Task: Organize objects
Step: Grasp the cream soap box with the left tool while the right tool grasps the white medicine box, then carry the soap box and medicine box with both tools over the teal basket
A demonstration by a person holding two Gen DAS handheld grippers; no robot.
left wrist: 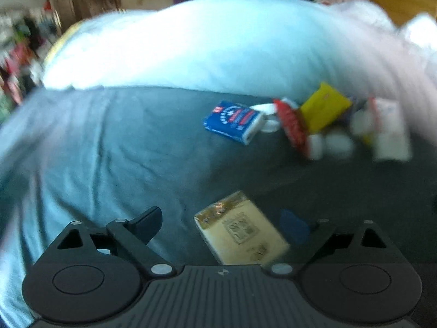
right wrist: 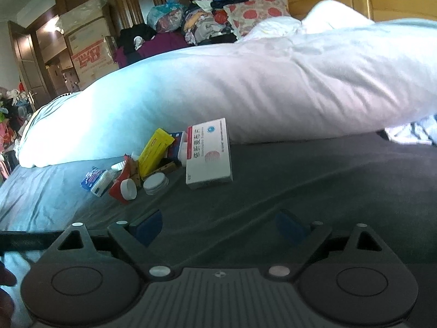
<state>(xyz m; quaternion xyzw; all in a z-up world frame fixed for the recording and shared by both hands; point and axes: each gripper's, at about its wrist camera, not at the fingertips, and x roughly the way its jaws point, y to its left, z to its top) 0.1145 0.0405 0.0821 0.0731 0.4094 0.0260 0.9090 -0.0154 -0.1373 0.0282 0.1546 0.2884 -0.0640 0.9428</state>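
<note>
Left wrist view: open left gripper [left wrist: 226, 227] straddles the flat beige-and-gold cardboard box [left wrist: 241, 232]; close squarely. Right gripper [right wrist: 218, 227] gapes empty.

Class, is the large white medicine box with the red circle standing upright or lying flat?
Upright, leaning: the white medicine box stands on its edge against the yellow box pile.

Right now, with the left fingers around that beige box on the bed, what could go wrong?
The left gripper is open over the beige box, which lies skewed, so closing may catch a corner and twist it. The soft grey sheet could let it sink or slide. That view is blurred, so alignment is uncertain.
</note>
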